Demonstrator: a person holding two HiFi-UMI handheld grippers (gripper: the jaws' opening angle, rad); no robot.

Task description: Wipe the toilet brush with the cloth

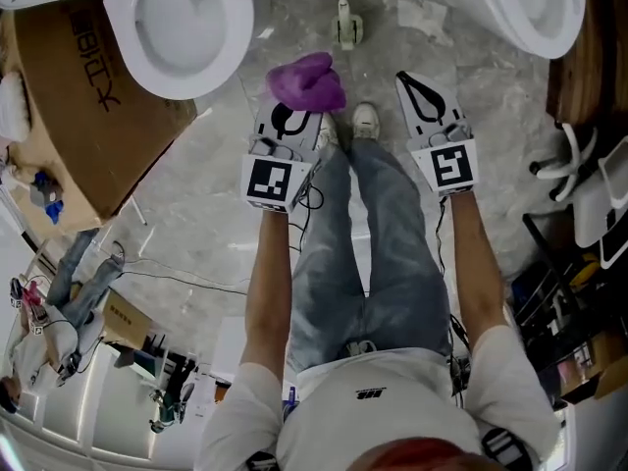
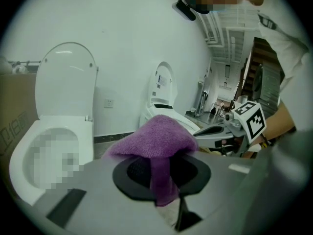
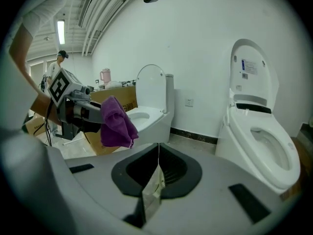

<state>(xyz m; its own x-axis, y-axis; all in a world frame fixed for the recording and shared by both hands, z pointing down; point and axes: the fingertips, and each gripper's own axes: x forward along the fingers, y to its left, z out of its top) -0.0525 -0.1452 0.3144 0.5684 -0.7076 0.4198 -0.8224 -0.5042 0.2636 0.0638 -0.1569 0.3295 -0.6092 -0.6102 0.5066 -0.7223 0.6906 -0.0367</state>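
A purple cloth (image 1: 307, 81) is bunched at the tip of my left gripper (image 1: 299, 106), which is shut on it. In the left gripper view the cloth (image 2: 156, 141) drapes over the closed jaws and hides the fingertips. My right gripper (image 1: 414, 81) is level with it on the right, shut, with nothing held; its jaws (image 3: 157, 155) meet in a thin seam. A small white upright thing on the floor ahead of my feet looks like the toilet brush (image 1: 345, 23) in its holder. Neither gripper touches it. The left gripper with the cloth (image 3: 117, 124) shows in the right gripper view.
One white toilet (image 1: 177, 18) with its lid up stands front left, beside a cardboard box (image 1: 88, 96). Another toilet (image 1: 530, 8) stands front right. Crumpled paper (image 1: 422, 13) lies on the marble floor near the brush. Cables and equipment crowd both sides.
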